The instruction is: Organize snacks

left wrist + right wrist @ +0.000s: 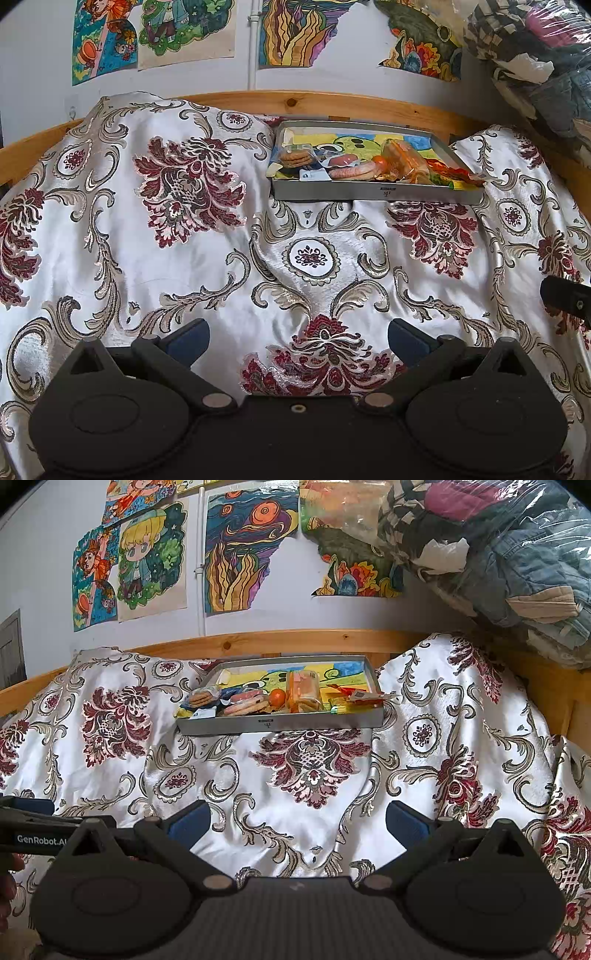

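Ahead, snack tray (373,194) (grippers (297,341) apart).

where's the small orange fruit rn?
In the grey tray at the far side of the bed, mid-tray: the orange fruit sits between the pink-iced biscuits and the clear-wrapped pastry.

One tray (280,724), two tongs (298,341)

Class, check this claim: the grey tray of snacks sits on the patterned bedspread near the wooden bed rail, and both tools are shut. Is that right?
Not quite. The grey tray does sit on the patterned bedspread near the wooden bed rail, but both tools are open: the left tool in the left wrist view, the right tool in the right wrist view, each empty.
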Tool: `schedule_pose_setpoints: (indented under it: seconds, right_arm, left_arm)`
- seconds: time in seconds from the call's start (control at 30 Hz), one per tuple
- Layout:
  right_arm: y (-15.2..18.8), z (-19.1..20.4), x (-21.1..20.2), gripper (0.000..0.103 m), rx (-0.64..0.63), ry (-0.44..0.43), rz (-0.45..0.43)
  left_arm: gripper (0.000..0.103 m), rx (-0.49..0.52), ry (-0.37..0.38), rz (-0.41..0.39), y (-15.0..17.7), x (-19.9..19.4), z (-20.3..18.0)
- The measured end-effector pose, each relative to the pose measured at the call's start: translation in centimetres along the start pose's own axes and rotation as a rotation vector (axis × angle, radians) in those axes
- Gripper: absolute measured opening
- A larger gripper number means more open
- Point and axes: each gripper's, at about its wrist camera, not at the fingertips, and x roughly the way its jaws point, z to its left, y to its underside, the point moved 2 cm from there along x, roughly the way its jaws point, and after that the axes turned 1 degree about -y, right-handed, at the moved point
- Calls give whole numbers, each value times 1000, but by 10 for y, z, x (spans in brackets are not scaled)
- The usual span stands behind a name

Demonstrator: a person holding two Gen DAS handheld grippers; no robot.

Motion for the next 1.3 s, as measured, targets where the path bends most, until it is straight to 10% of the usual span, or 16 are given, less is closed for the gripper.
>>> schedule_pose_setpoints:
  seconds: [1.3]
  right_arm:
    - [2, 1, 0, 103, 2, 0, 6]
  left_arm:
    - [102, 27, 19, -26, 1, -6, -8]
